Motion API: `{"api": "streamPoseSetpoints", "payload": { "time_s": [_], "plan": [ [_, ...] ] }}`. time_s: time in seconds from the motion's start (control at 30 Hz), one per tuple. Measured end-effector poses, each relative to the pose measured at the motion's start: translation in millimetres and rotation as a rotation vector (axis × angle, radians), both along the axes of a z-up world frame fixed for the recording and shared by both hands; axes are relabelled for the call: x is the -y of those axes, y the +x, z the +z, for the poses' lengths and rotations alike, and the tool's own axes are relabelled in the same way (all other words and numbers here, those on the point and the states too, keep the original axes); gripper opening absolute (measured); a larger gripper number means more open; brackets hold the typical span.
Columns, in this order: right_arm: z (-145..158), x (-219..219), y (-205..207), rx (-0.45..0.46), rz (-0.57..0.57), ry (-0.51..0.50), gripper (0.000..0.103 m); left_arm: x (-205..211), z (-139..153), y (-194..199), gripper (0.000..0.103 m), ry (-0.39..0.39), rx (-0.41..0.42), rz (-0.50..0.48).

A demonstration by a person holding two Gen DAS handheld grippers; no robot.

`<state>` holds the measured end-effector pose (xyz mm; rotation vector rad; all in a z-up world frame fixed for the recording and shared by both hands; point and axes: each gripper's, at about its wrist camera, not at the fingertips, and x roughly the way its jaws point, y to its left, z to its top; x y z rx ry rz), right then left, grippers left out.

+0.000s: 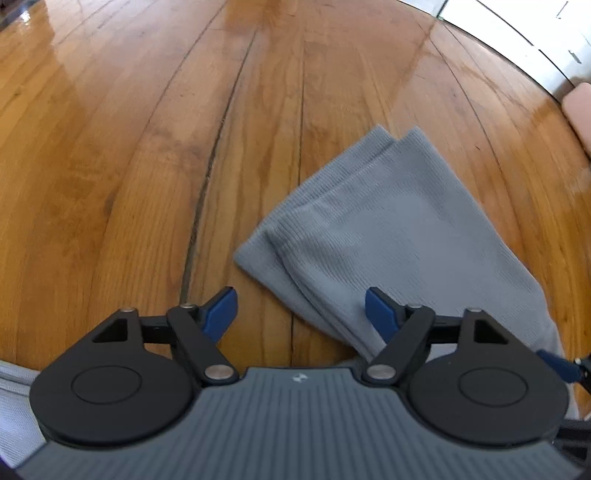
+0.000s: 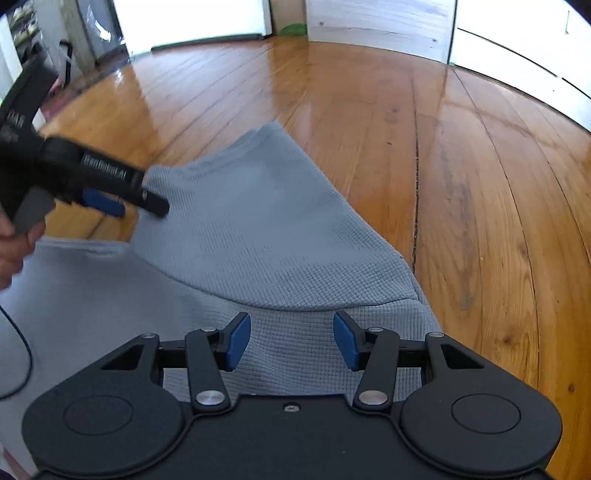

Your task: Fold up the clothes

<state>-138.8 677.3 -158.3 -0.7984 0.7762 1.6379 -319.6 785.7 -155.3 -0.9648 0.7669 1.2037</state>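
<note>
Left view: your left gripper [image 1: 300,314] gapes empty over the folded grey garment [image 1: 376,236].
Right view: your right gripper [image 2: 291,341] open, empty; your hand [image 2: 14,251] shows only here.

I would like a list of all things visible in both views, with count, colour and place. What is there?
garment: one, grey, folded on the floor, a flap lying over its lower layer
wooden floor: one, orange-brown, glossy planks, under everything
white cupboard fronts: several, white, far edge of floor
cable: one, dark, left edge, over the garment
left gripper: one, black with blue pads, jaws open, empty
right gripper: one, same colours, jaws open above the garment
hand: one, holding the left gripper's handle
</note>
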Motion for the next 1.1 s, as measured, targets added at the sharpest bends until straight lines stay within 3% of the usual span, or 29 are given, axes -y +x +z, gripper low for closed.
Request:
{"api": "streamPoseSetpoints", "payload": {
  "time_s": [0.17,0.2,0.23,0.27,0.33,0.43,0.5,0.57,0.63,0.7,0.77,0.83,0.93,1.1],
  "plan": [
    [-10.7,-0.9,7.0,-0.033,-0.034,-0.033,0.056,3.7,-9.1,-5.3,0.078,0.148,0.175,-0.005],
    [-14.8,-1.9,7.9,-0.040,-0.043,-0.041,0.057,4.0,-9.9,-2.0,0.059,0.158,0.176,-0.029],
    [-16.5,-1.0,8.4,-0.044,-0.041,-0.032,0.060,3.8,-10.8,2.1,0.045,0.163,0.176,-0.062],
    [-18.1,-0.1,8.9,-0.048,-0.038,-0.022,0.063,2.4,-12.1,6.4,0.013,0.159,0.163,-0.084],
    [-21.5,1.6,6.8,-0.040,-0.014,-0.009,0.068,2.6,-9.0,12.2,0.009,0.168,0.148,-0.090],
    [-21.8,4.2,12.1,-0.076,0.019,0.002,0.073,12.3,7.7,16.6,0.008,0.242,0.201,-0.097],
    [-21.7,4.8,29.3,-0.188,-0.035,-0.012,0.073,22.2,20.5,21.2,0.008,0.295,0.233,-0.120],
    [-22.4,4.5,50.2,-0.329,-0.108,-0.043,0.073,46.7,37.9,29.7,0.007,0.385,0.251,-0.203],
    [-29.8,3.5,83.4,-0.573,-0.245,-0.128,0.080,89.8,55.4,37.5,0.007,0.548,0.235,-0.337],
    [-53.4,9.4,116.4,-0.902,-0.409,-0.227,0.090,142.1,61.2,46.2,0.007,0.684,0.164,-0.537],
    [-82.2,18.1,143.4,-1.227,-0.560,-0.316,0.091,183.0,50.9,49.4,0.007,0.708,0.139,-0.726],
    [-92.9,22.6,155.6,-1.330,-0.612,-0.326,0.090,212.0,34.2,50.4,0.008,0.662,0.090,-0.873],
    [-79.5,14.5,155.3,-1.182,-0.569,-0.322,0.091,226.9,11.3,48.3,0.009,0.559,-0.008,-0.918],
    [-61.1,-6.3,135.5,-1.026,-0.487,-0.388,0.091,219.0,15.8,21.4,0.020,0.401,0.122,-0.729]
  ]
}}
